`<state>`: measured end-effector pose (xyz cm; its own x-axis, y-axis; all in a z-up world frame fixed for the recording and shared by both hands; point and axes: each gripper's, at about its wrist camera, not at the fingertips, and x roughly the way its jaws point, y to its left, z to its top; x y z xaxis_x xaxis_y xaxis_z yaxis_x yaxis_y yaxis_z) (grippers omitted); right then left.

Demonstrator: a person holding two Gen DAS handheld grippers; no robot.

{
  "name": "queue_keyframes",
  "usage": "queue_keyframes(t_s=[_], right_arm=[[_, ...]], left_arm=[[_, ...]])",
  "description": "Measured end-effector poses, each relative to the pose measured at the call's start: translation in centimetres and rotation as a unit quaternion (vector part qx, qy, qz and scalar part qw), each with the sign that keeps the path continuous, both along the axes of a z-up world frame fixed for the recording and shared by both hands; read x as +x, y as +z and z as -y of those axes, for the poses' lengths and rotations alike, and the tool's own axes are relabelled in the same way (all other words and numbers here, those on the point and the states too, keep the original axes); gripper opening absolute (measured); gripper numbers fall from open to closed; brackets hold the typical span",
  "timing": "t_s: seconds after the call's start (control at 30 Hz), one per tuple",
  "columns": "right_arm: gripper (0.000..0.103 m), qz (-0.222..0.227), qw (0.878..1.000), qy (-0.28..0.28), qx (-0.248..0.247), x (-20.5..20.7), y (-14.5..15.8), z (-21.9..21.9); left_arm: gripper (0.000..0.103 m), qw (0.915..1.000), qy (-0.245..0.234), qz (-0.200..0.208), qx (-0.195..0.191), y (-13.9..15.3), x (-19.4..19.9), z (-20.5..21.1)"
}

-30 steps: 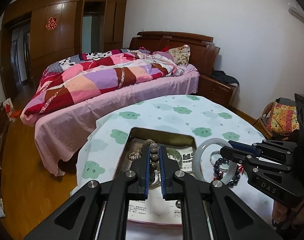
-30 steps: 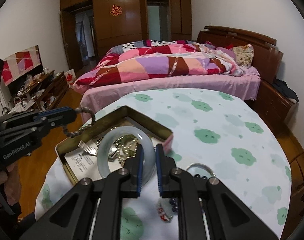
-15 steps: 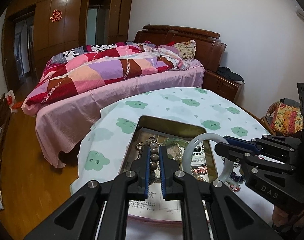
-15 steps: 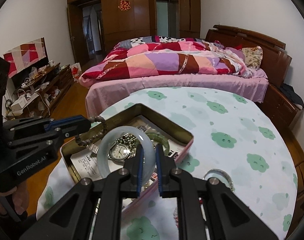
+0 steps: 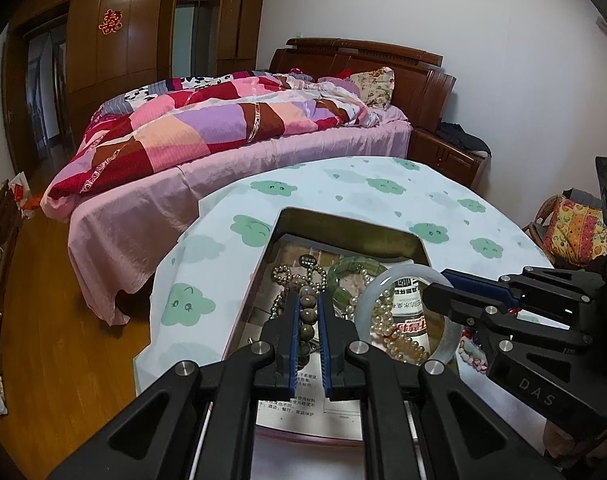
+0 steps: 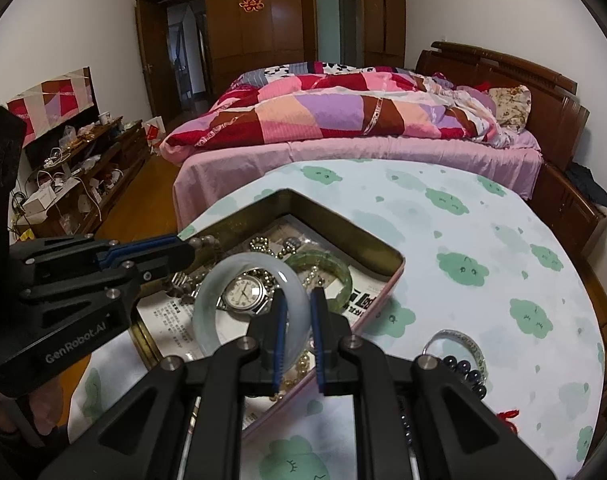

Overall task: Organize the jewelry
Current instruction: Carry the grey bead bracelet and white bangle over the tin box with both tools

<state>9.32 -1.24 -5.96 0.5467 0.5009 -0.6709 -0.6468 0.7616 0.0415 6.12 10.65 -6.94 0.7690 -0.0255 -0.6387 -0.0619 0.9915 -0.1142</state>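
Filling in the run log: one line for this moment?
left gripper: shut on brown bead bracelet | right gripper: shut on pale jade bangle | both over tin

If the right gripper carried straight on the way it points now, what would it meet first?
The right gripper, shut on the pale jade bangle, points down into the tin box. It would probably meet the wristwatch there first, though depth is unclear.

The left gripper points forward and down, its fingers nearly together, pinching a bead string between the blue pads. The right gripper reaches in from the right, level and tilted, its fingers closed on the rim of a pale bangle.
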Motion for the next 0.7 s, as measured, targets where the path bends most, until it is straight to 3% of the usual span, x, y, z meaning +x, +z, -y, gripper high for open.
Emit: queue_keyframes(t_s=[0.7], right_arm=[[0.014, -0.024, 0.999, 0.012, -0.023, 0.0, -2.2, -0.8]], left_arm=[[0.008, 0.9994, -0.006, -0.034, -0.003, -2.3, 0.9, 0.0]])
